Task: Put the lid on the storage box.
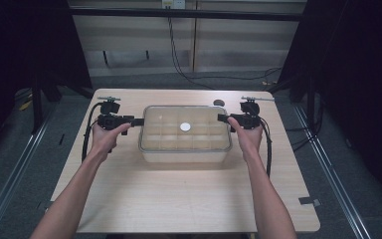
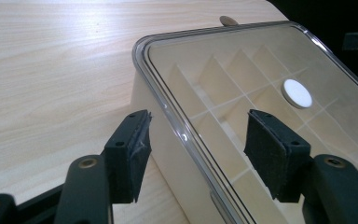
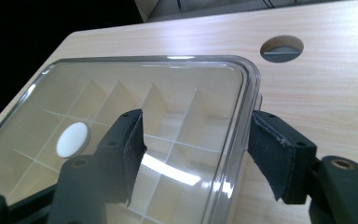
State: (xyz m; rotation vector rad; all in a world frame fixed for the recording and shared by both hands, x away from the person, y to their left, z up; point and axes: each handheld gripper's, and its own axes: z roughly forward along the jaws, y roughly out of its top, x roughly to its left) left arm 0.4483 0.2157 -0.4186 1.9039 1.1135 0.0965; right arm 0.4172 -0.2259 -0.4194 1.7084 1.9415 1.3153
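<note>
From the high view, a box with a clear lid (image 1: pixel 185 130) sits in the middle of the tabletop (image 1: pixel 179 199), and the lid is still on it. Inside are little square spaces, and a small white round thing (image 1: pixel 185 127) shows near the middle. The left gripper (image 1: pixel 138 121) is at the left end of the box and the right gripper (image 1: pixel 221 118) is at the right end, so both hands are in place but I think the lifting has not begun. In the left gripper view, the fingers (image 2: pixel 133 154) are spread wide, one on each side of the lid's edge (image 2: pixel 168 112), and they do not squeeze it yet. In the right gripper view, the fingers (image 3: pixel 279 154) are spread too, with the lid's rim (image 3: pixel 247 107) between them, not pinched. A round hole (image 3: pixel 282 49) is in the tabletop behind. What is left, I think, is to close on the lid and lift it off.
</note>
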